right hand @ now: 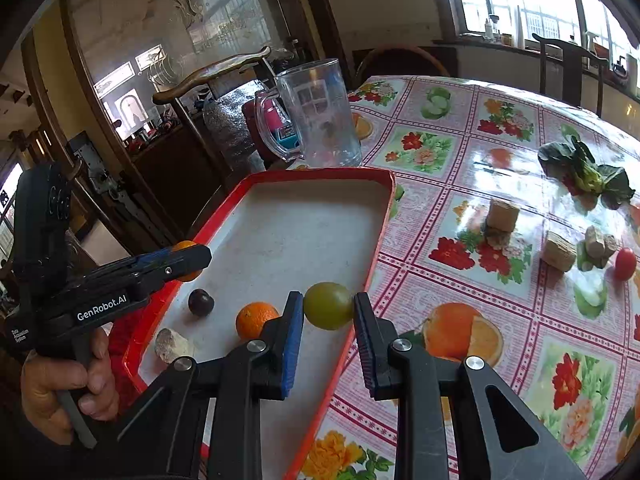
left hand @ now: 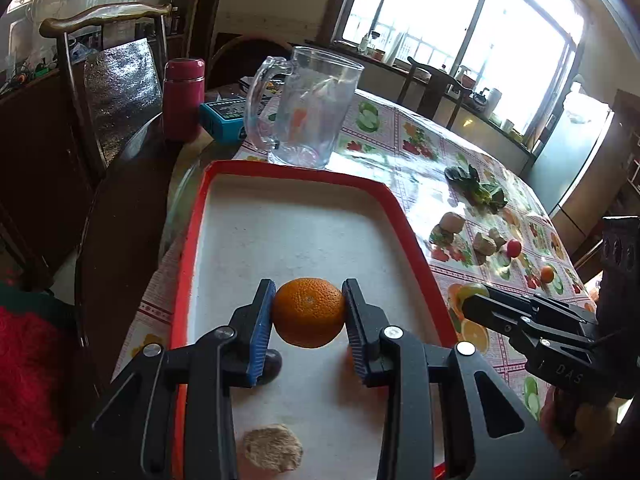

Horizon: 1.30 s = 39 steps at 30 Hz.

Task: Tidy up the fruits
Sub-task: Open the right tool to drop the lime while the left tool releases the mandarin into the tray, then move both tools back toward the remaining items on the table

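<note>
My left gripper (left hand: 308,310) is shut on an orange tangerine (left hand: 309,312) and holds it above the red-rimmed white tray (left hand: 208,184). My right gripper (right hand: 328,308) is shut on a green round fruit (right hand: 329,305) over the tray's right rim (right hand: 376,248). In the tray lie a second tangerine (right hand: 254,319), a dark plum (right hand: 201,302) and a beige chunk (right hand: 172,345). The left gripper (right hand: 188,260) shows at the left of the right wrist view. A red tomato (right hand: 625,263) lies on the tablecloth at the right.
A clear glass pitcher (left hand: 308,108) stands behind the tray, with a red flask (left hand: 183,98) and a blue box (left hand: 224,118) to its left. Leafy greens (right hand: 586,172) and beige chunks (right hand: 502,214) lie on the tablecloth. A small orange fruit (left hand: 547,274) sits at the right. Wooden chairs surround the table.
</note>
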Motion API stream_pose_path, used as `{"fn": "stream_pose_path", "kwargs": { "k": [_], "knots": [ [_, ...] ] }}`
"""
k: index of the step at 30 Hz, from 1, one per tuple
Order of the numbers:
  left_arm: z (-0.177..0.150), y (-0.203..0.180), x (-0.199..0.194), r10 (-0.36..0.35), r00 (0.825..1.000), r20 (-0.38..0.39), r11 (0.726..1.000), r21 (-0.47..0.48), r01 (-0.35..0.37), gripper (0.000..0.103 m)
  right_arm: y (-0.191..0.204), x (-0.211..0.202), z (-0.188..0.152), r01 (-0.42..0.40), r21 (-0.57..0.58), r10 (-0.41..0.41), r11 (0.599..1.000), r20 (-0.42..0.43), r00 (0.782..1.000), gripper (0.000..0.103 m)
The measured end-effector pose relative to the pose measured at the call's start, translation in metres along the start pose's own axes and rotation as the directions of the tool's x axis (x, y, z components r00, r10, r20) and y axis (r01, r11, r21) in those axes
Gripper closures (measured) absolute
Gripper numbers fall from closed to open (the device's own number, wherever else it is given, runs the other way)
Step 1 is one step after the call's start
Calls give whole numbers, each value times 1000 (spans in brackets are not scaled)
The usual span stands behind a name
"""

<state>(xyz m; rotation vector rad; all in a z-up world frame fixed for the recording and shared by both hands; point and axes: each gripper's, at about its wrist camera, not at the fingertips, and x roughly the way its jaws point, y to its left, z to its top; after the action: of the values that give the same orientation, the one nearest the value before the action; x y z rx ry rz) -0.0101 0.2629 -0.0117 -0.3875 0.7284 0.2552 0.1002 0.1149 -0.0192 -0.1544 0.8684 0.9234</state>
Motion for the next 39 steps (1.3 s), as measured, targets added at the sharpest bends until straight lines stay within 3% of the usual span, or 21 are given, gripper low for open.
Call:
{"fn": "stream_pose_path", "kwargs": {
  "k": [10, 13, 19, 22, 26, 31, 35, 39],
  "knots": [
    [11, 29, 26, 63, 996, -70, 998, -22, -65, 71, 17, 57, 17, -25, -46, 21, 999, -91, 996, 77],
    [12, 32, 33, 50, 993, -105, 998, -33, -53, 71, 18, 69, 17, -26, -55, 19, 998, -114, 993, 77],
    [11, 31, 50, 79, 977, -198, 997, -12, -82, 71, 19, 79, 13, -19, -65, 10, 998, -141, 990, 74],
    [10, 30, 54, 92, 971, -223, 996, 1, -94, 71, 18, 78, 12, -18, -57, 10, 998, -139, 990, 74],
    [9, 33, 52, 106, 968, -227, 994, -12, -111, 70, 18, 72, 12, -26, -51, 19, 998, -127, 992, 63],
    [7, 30, 45, 96, 973, -209, 995, -18, -102, 51, 16, 48, 12, -36, -36, 33, 999, -83, 996, 63],
    [6, 23, 38, 129, 975, -182, 991, 8, -130, 51, 8, 20, 10, -32, -14, 32, 999, -27, 999, 63],
    [8, 19, 30, 117, 981, -154, 993, -2, -118, 51, -9, -3, 3, -15, 25, 14, 1000, 7, 1000, 63]
  ]
}}
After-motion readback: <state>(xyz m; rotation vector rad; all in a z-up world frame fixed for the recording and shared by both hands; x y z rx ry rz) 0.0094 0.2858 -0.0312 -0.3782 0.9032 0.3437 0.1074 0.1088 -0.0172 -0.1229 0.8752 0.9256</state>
